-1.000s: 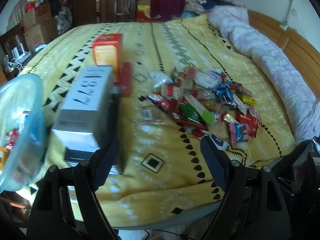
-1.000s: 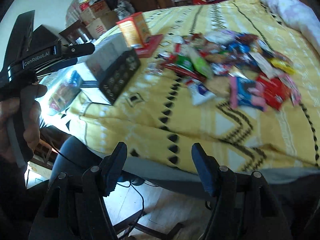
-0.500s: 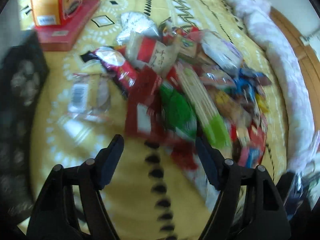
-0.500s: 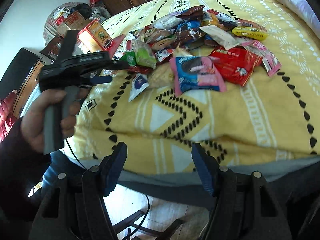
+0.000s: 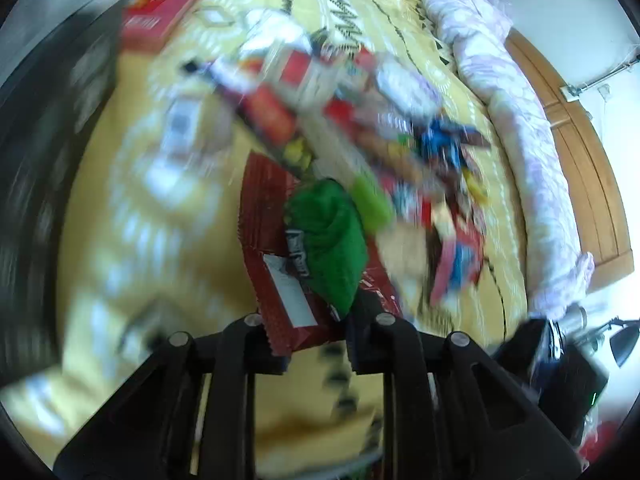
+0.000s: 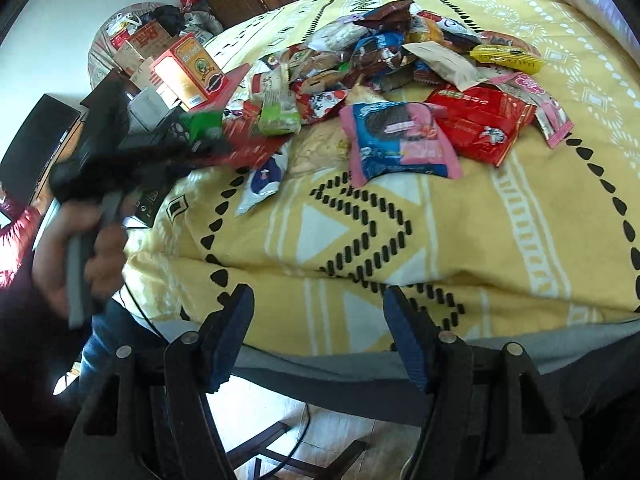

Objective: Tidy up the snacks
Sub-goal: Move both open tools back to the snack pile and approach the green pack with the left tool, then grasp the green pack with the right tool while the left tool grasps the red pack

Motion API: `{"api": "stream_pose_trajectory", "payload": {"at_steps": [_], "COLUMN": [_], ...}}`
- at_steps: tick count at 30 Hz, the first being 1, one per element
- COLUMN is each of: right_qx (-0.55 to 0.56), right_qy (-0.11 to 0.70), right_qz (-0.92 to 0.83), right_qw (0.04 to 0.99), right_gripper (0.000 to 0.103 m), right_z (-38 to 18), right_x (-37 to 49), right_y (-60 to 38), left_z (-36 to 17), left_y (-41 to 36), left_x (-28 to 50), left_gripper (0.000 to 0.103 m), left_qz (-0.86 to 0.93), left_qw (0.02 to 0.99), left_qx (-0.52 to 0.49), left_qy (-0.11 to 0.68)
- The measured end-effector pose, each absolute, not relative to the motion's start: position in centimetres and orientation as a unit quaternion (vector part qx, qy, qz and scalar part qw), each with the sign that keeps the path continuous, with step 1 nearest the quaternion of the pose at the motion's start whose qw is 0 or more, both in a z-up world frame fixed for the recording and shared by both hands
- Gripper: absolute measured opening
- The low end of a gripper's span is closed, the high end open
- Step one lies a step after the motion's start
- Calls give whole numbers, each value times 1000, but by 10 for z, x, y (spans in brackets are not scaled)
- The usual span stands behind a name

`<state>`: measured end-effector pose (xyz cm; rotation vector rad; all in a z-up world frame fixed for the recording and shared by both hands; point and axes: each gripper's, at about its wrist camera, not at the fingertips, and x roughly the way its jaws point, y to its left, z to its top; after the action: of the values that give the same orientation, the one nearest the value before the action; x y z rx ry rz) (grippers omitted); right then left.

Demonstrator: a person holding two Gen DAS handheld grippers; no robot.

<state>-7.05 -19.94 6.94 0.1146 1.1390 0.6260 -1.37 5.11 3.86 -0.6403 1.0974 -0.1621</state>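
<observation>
While most of the left wrist view is smeared with blur, the left gripper (image 5: 310, 330) shows clearly enough: its two black fingers are drawn in close on a red snack packet (image 5: 280, 292) with a white label, and a green packet (image 5: 332, 240) lies on top of it, right at the fingertips. Whether the green one is pinched as well I cannot tell. From the right wrist view the same gripper (image 6: 208, 140) is out at the near-left edge of the snack pile (image 6: 400, 80), gripped by the person's left hand (image 6: 92, 256), with green and red wrappers at its tip.

The pile is spread over a yellow patterned bedspread (image 6: 400, 240) — a pink-and-blue biscuit packet (image 6: 396, 140) at the near side, a red bag (image 6: 480, 120) touching it on the right, a yellow bar (image 6: 508, 58) farther back, a light green packet (image 6: 278, 110) to the left. A white-and-blue packet (image 6: 262, 184) lies a little apart at the front. An orange box (image 6: 188, 70) stands upright on a flat red box beyond the pile's left edge.

The right gripper (image 6: 318, 340) hangs off the foot of the bed, well apart from the snacks, its blue-padded fingers spread wide with nothing between them
</observation>
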Motion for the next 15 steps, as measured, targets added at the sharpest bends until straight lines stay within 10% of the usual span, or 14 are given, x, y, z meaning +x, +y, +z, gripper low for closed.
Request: {"api": "stream_pose_trajectory", "payload": {"at_steps": [7, 15], "right_qx": [39, 41], "right_qy": [515, 500], "right_qz": [305, 313], "right_qw": [801, 807], "right_gripper": [70, 70], "right_z": [81, 99], "right_x": [-72, -68], "right_y": [-184, -173], "left_z": [40, 65], "left_y": [51, 49], "left_x": [-57, -64], "left_gripper": [58, 59], "left_qz": [-40, -3], "left_qw": [825, 867], "left_qx": [-244, -179], "left_qy": [508, 464]}}
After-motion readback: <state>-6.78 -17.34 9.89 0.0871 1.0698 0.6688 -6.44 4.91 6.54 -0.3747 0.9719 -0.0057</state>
